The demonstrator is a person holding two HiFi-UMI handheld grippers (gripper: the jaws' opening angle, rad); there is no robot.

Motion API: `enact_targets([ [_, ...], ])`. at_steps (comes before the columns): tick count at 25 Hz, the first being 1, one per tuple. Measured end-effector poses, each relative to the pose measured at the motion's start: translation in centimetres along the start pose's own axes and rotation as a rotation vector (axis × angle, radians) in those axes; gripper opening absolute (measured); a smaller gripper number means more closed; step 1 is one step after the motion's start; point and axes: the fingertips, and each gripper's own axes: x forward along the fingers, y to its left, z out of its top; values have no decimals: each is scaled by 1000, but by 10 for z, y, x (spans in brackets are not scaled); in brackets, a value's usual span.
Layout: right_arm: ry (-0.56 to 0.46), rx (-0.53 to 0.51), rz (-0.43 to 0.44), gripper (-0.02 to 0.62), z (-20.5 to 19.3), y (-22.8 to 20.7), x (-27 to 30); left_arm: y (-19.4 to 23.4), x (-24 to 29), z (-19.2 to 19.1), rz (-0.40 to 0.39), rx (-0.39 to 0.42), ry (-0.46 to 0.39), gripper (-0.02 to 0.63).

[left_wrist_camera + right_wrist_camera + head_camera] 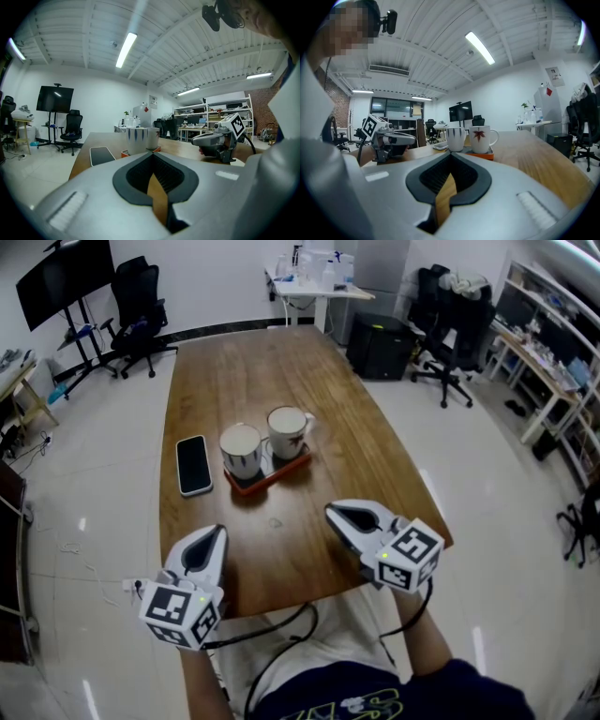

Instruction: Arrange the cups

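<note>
Nearest are the two hand-held grippers, low over the near edge of the tabletop (272,371). The left hand-held gripper (217,532) has its jaws together with nothing between them; the right hand-held gripper (330,512) is the same, closed and empty. Both point across the wood toward the cups, well short of them.

Brown and long, the tabletop runs away from the person. At its middle lies a small orange-red tray (272,476), set at a slant. Two white cups stand upright on it, just beside each other. The left cup (241,448) bears dark vertical leaf-like strokes round its side. The right cup (286,430) bears a red maple leaf, and its handle sticks out to the right. A black phone (193,464) lies flat just left of the tray.
</note>
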Motion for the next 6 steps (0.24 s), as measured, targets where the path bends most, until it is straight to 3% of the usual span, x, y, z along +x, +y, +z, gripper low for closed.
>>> enact_targets([
  [6,-4,-10,11,3,-2,0,-2,-1,0,-1,-4,7,4,3],
])
